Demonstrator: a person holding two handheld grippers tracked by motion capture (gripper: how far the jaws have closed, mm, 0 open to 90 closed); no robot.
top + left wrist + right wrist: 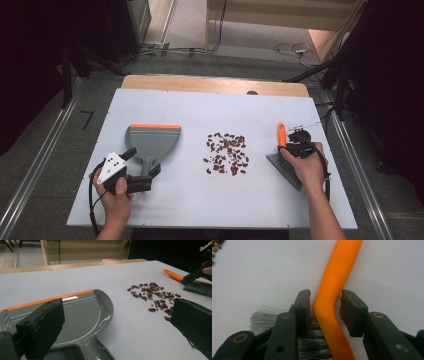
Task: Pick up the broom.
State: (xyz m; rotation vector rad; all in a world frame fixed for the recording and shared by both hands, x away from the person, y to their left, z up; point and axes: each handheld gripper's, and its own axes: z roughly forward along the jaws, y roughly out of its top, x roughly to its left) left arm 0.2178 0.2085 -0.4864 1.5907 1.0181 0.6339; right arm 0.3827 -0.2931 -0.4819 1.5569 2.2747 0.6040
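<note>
While the left gripper (142,168) hangs wide open just above the grey dustpan's (152,141) handle, the right gripper (325,305) has narrowed around the brush's orange handle (337,277), pads barely apart from it, right of the scattered beans (227,152).

A grey-bristled brush (285,162) with a bent orange handle lies flat at the table's right side.

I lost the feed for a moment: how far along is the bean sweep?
Nothing is swept yet: the beans lie loose on the table, and the dustpan is empty. In hand: the right tongs straddle the orange brush handle, nearly closed; the open left tongs are at the dustpan's handle. Gripping both and sweeping remain.
</note>
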